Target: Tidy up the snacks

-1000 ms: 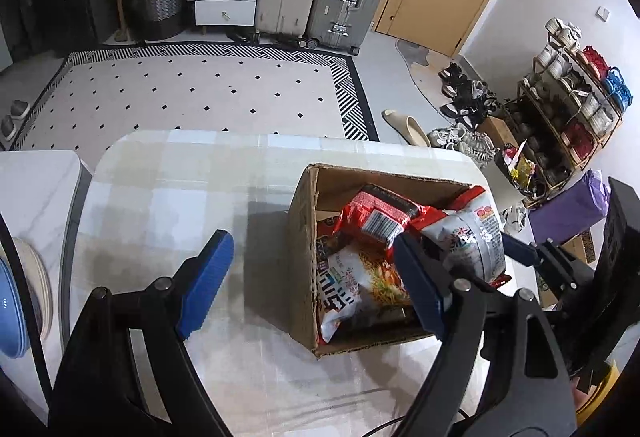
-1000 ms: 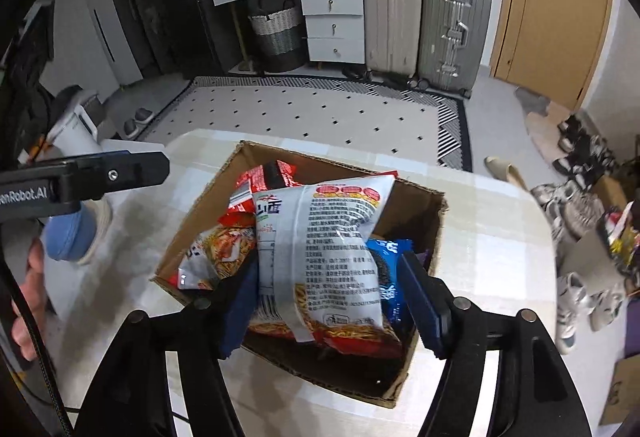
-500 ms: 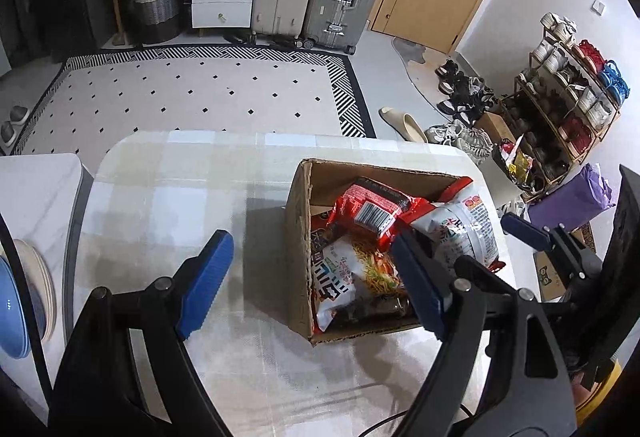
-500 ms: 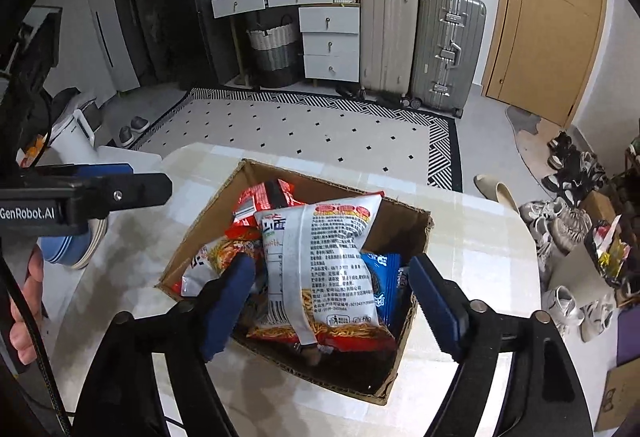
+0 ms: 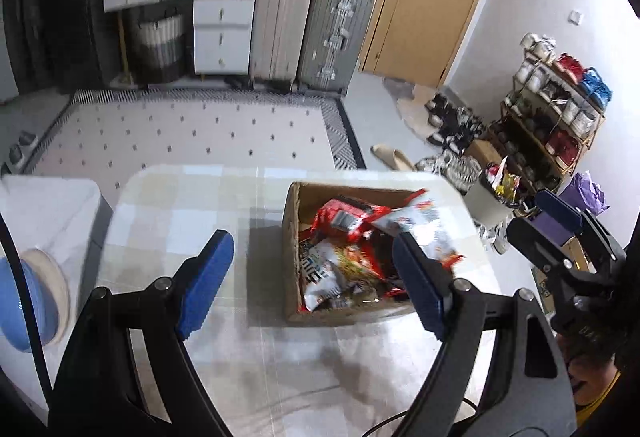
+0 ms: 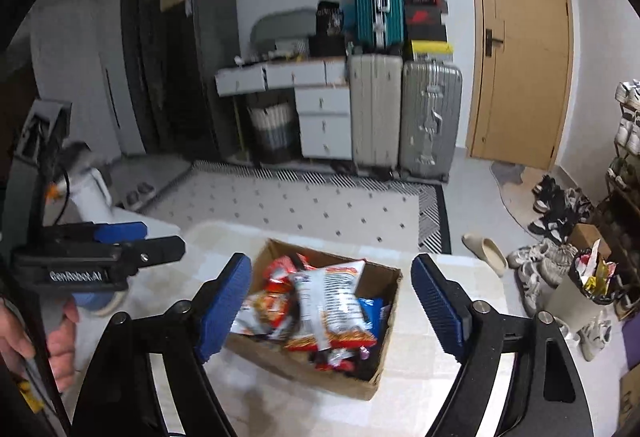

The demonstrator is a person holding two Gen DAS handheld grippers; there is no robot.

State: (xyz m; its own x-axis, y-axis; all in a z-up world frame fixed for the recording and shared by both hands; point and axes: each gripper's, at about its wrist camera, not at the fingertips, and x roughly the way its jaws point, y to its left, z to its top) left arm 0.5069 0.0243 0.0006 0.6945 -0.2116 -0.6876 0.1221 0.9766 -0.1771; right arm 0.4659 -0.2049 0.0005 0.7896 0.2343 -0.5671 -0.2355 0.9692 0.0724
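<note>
Right wrist view: the right gripper (image 6: 332, 301) hangs above the cardboard box (image 6: 376, 377), its jaws opening, nothing gripped between them. The box, full of snack packets (image 6: 334, 301), sits on the table (image 5: 192, 205) near its far right corner. The left gripper (image 5: 312, 277) stands apart, empty, jaws wide.

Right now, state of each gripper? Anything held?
Left gripper: open, nothing between its blue pads, above the checked table.
Right gripper: jaws opening, nothing held; the white noodle packet lies in the brown cardboard box.
</note>
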